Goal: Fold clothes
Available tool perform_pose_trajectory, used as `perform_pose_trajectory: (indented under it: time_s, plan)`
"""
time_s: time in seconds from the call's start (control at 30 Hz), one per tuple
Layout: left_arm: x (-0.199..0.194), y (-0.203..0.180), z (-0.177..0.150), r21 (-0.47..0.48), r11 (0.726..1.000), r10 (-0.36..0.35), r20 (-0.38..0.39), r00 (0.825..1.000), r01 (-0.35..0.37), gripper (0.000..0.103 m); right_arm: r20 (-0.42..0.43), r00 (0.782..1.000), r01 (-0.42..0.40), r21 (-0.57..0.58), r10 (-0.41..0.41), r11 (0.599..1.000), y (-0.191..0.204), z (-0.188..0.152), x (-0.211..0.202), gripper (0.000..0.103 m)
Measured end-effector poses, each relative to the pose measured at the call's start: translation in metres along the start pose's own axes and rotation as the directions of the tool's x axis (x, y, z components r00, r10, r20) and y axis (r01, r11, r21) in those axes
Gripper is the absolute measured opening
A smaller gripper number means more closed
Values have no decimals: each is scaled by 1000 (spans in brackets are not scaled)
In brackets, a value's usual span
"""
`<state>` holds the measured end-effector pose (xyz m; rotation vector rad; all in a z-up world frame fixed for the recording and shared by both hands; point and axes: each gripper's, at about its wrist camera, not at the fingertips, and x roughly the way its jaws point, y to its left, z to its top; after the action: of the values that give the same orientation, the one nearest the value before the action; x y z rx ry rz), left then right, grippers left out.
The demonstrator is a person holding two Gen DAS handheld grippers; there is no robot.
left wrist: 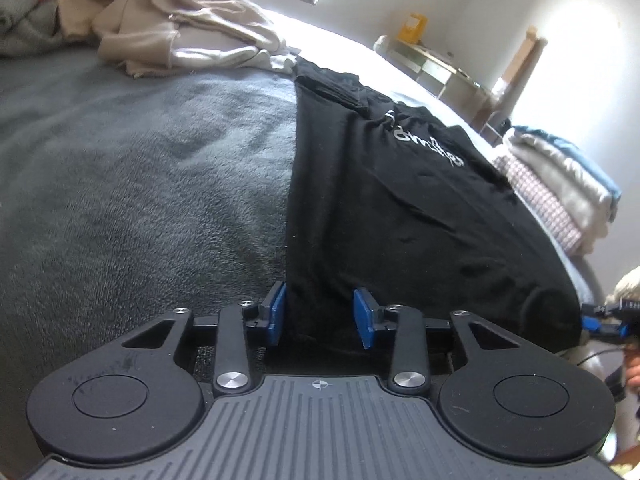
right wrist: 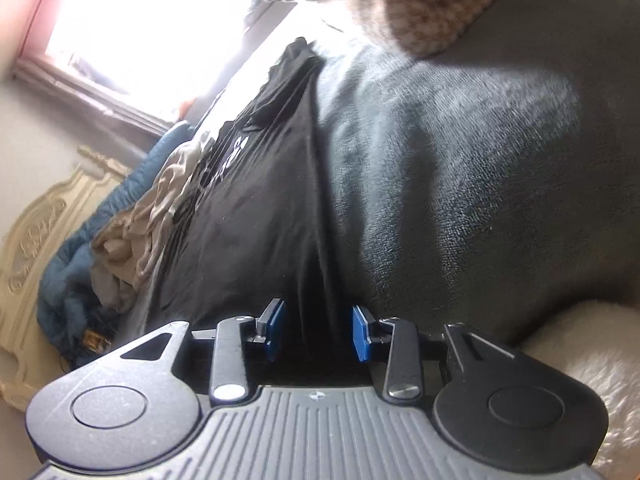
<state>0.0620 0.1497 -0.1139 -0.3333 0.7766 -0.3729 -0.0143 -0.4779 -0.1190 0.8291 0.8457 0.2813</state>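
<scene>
A black shirt (left wrist: 400,208) with white lettering lies lengthwise on the grey blanket (left wrist: 140,168). My left gripper (left wrist: 320,316) sits at its near left corner. Its blue pads (left wrist: 276,312) stand a little apart, and bunched black fabric fills the gap between them. In the right wrist view the same shirt (right wrist: 248,208) runs away from me, and a raised fold of its right edge enters my right gripper (right wrist: 318,332). The pads (right wrist: 360,332) there hold that fold. The right gripper (left wrist: 600,322) also shows at the shirt's far near corner.
A heap of beige clothes (left wrist: 172,28) lies at the back left of the bed. Folded garments (left wrist: 560,188) are stacked at the right edge. A blue quilt (right wrist: 80,248) and a carved headboard (right wrist: 36,232) lie beyond the shirt. A shelf (left wrist: 440,68) stands by the wall.
</scene>
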Motion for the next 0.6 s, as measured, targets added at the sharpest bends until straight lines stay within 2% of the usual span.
perform_pose_trajectory:
  time_s: [0.1,0.2,0.23,0.27,0.3,0.37,0.5,0.57,0.6]
  plan:
    - [1,0,0,-14,1000,11,0,1000,-11,29,-27,1000,-9,-53,7,999,8,-7,3,39]
    - [3,-2,0,-23,999,31,3,1000,-31,28,-33,999,-10,-55,8,998,7,-10,5,35]
    - [4,-2,0,-27,999,42,6,999,-41,27,-29,1000,-11,-44,10,999,5,-10,5,30]
    - [5,-3,0,-31,998,52,9,999,-51,21,-27,1000,-4,-38,3,999,4,-11,5,24]
    - [4,-5,-1,-40,997,65,15,998,-64,12,-24,1000,5,-34,-6,999,3,-12,6,6]
    - [2,-8,-1,-65,994,87,30,996,-85,2,-8,1000,26,-46,-26,999,8,-16,4,4]
    - [-19,-22,1,-131,984,130,49,990,-122,0,90,996,17,-77,-10,997,26,-12,-30,3]
    - [-32,-29,2,-183,977,120,49,992,-110,0,134,991,5,-83,6,997,35,-8,-53,2]
    - [-37,-35,2,-169,981,109,56,992,-98,0,152,988,2,-93,12,996,41,-7,-64,2]
